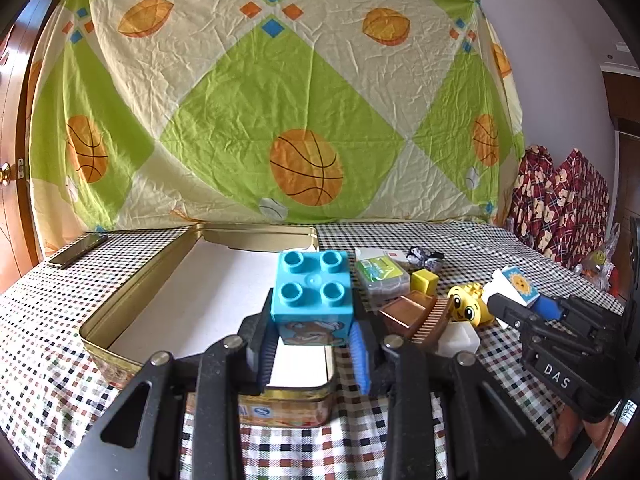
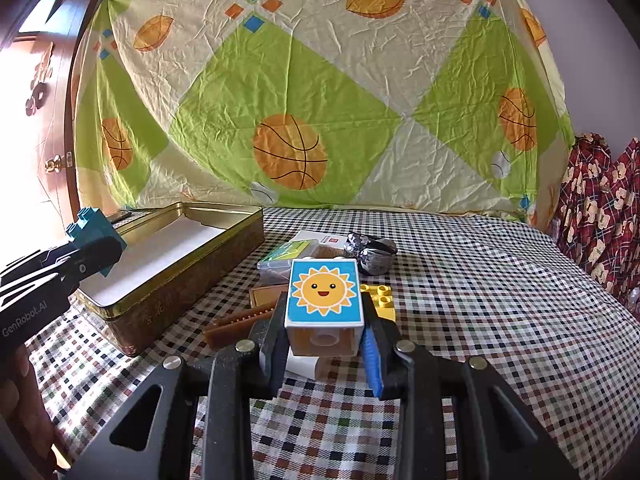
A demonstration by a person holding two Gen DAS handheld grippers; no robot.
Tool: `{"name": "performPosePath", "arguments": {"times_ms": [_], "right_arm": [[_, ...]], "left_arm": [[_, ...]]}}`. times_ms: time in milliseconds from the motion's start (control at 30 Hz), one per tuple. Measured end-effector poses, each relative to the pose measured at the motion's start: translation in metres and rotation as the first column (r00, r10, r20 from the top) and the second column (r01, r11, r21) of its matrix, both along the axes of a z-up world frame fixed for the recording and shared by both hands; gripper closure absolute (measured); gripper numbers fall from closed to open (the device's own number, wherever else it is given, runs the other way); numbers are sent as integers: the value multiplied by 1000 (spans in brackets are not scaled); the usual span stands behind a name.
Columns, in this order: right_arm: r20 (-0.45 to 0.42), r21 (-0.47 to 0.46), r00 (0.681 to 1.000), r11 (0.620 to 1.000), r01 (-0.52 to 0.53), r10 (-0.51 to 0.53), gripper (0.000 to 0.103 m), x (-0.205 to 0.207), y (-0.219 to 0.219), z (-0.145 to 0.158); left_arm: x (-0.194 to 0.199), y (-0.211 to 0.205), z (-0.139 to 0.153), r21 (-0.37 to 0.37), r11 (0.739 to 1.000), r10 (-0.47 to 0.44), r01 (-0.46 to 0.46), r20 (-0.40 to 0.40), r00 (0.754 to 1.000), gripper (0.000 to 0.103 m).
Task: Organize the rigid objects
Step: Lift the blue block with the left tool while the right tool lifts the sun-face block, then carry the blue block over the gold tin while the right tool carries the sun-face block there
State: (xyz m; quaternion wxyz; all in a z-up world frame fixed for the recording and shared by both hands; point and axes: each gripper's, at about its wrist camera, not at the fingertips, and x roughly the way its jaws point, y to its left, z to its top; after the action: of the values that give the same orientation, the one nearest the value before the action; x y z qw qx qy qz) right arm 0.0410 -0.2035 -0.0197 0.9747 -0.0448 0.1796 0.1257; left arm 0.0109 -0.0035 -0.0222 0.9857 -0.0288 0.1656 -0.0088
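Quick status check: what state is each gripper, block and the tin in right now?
Left gripper: shut on blue block.
Blue block: held above the tin's near end, studs up.
Right gripper: shut on sun block.
Sun block: held over the pile, sun face up.
Tin: open, no lid, nothing visible inside.
Yellow face block: lying on the tablecloth.

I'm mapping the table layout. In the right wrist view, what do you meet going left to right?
Left gripper holding the teal block → gold tin → brown comb → sun block in the right gripper → yellow brick.
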Motion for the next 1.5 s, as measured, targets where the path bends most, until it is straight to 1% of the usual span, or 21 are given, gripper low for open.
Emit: {"name": "performPosePath", "arguments": {"times_ms": [233,367,500,867,1500], "right_arm": [[-13,-13,1000,1000,-21,21,69,3,16,0],[-22,-28,999,999,-41,41,69,3,28,0],[-39,-38,997,997,-67,65,69,4,39,-1],[-43,-40,992,991,-124,122,69,1,57,1],[-11,-45,978,977,-207,206,69,-12,86,2]], "left_arm": [[2,20,0,-16,1000,24,-24,-8,1000,73],[1,27,0,-13,999,35,-35,-10,999,73],[1,31,0,-14,999,42,-42,-10,999,73],[2,38,-2,-10,999,51,-52,-17,999,73],[1,56,-2,-25,996,86,-86,-16,996,73]]}}
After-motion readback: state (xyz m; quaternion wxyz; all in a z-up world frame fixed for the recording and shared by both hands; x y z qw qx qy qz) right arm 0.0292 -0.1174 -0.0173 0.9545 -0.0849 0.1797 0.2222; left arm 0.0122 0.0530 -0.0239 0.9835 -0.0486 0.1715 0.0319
